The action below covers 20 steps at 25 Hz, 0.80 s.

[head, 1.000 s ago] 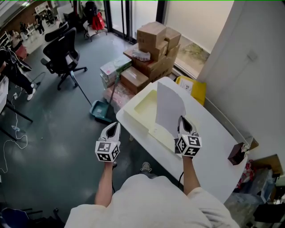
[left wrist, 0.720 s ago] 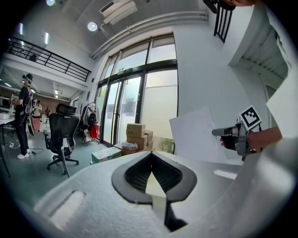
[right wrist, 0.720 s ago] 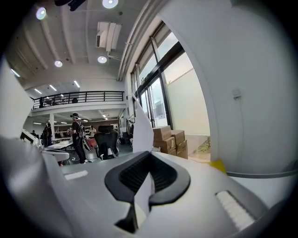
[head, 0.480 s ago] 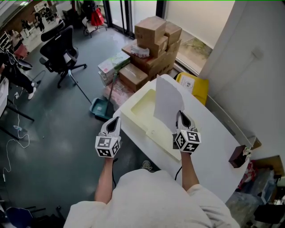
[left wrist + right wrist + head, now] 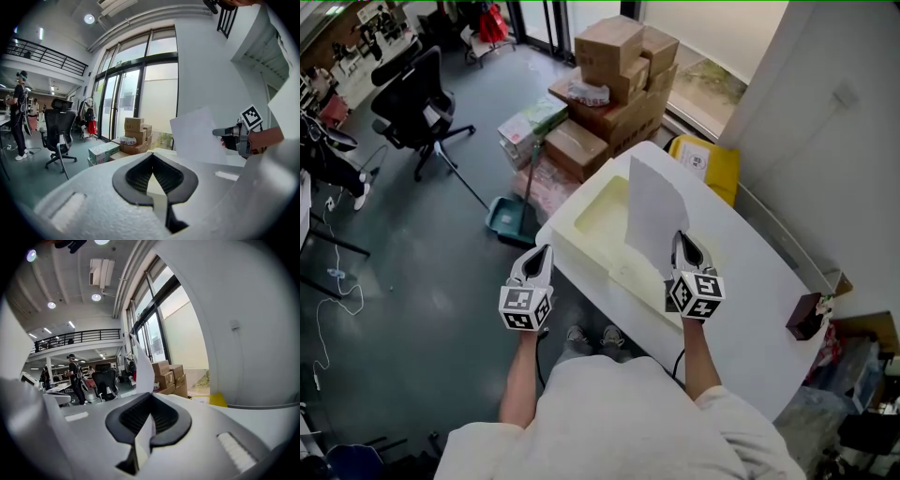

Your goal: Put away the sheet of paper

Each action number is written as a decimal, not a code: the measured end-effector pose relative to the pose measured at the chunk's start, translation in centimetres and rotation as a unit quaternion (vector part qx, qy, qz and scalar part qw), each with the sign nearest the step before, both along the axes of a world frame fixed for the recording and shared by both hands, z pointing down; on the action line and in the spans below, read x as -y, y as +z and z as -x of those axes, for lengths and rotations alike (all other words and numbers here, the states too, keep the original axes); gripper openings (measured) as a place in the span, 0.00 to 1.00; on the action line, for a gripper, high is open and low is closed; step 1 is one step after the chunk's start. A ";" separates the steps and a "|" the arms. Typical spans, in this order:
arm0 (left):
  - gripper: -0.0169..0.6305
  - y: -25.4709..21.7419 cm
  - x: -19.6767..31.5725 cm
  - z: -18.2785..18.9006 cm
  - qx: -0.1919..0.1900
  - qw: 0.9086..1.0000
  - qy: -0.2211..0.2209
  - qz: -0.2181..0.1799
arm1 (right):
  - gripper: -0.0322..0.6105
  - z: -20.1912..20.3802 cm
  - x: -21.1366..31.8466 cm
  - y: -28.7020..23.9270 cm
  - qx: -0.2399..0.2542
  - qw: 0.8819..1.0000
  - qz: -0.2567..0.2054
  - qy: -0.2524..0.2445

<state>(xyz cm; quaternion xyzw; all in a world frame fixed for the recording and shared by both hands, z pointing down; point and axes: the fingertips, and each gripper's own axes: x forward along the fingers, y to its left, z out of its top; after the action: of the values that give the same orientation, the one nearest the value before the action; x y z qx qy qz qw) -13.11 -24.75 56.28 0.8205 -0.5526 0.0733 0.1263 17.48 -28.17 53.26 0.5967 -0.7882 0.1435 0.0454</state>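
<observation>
The right gripper [image 5: 682, 246] pinches the lower edge of the paper [image 5: 654, 214], which stands upright ahead of and above its jaws. Under the paper, just ahead and to the left of this gripper, a cream tray [image 5: 572, 239] sits on the white table [image 5: 750, 281]. The left gripper [image 5: 539, 260] hangs to the left of the right one, off the table's edge and over the floor. Its jaws are pressed together with nothing between them.

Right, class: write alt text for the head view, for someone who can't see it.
The right gripper holds a sheet upright over a cream tray on a white table. The left gripper hangs shut and empty beside the table.
</observation>
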 end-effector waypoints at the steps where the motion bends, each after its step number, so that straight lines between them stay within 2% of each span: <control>1: 0.03 0.0 0.3 0.0 0.000 1.000 0.006 0.000 | 0.05 0.1 0.0 0.0 -0.001 1.000 0.000 0.003; 13: 0.03 0.0 1.3 1.4 -0.009 0.999 0.037 0.000 | 0.05 1.3 -1.4 -0.3 -0.009 0.999 0.007 0.034; 20: 0.03 1.0 0.8 1.6 -0.009 0.999 0.047 0.011 | 0.05 2.0 -2.4 1.6 -0.007 0.999 0.027 0.041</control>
<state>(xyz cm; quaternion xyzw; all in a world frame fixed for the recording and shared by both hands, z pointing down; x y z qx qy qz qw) -14.76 -25.58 57.30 0.8449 -0.5112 0.0776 0.1368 15.51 -25.80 54.83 0.6281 -0.7585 0.1624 0.0614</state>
